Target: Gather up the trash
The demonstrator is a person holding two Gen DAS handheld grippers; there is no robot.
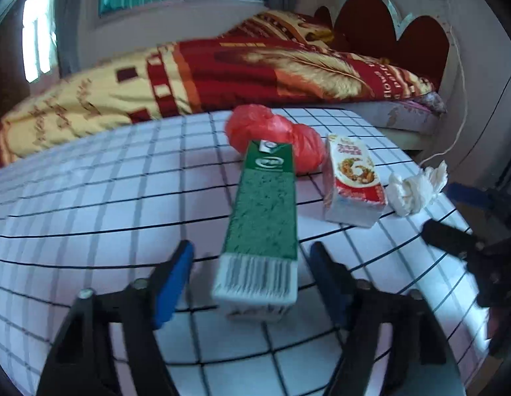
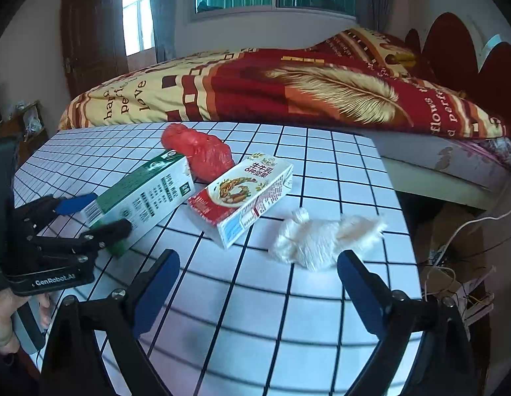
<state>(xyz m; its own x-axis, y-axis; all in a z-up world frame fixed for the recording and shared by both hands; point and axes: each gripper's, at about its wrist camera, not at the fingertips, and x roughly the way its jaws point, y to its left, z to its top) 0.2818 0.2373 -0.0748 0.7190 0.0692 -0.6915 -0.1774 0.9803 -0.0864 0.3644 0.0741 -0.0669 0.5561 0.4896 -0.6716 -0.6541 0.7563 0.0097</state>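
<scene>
A green and white carton (image 1: pixel 262 227) lies on the checked table (image 1: pixel 90 204), its near end between the open fingers of my left gripper (image 1: pixel 252 277); the fingers stand apart from its sides. In the right wrist view the left gripper (image 2: pixel 93 211) straddles that carton (image 2: pixel 146 191). A red and white carton (image 2: pixel 242 191) lies beside it, also in the left wrist view (image 1: pixel 351 181). A crumpled red plastic bag (image 2: pixel 202 155) sits behind them. A crumpled white tissue (image 2: pixel 321 237) lies just ahead of my open right gripper (image 2: pixel 258 260), which is empty.
A bed with a red and yellow quilt (image 2: pixel 288 89) runs along the table's far edge. White cables and clutter (image 2: pixel 453 264) lie on the floor past the table's right edge. A brown door (image 2: pixel 87 39) stands at the far left.
</scene>
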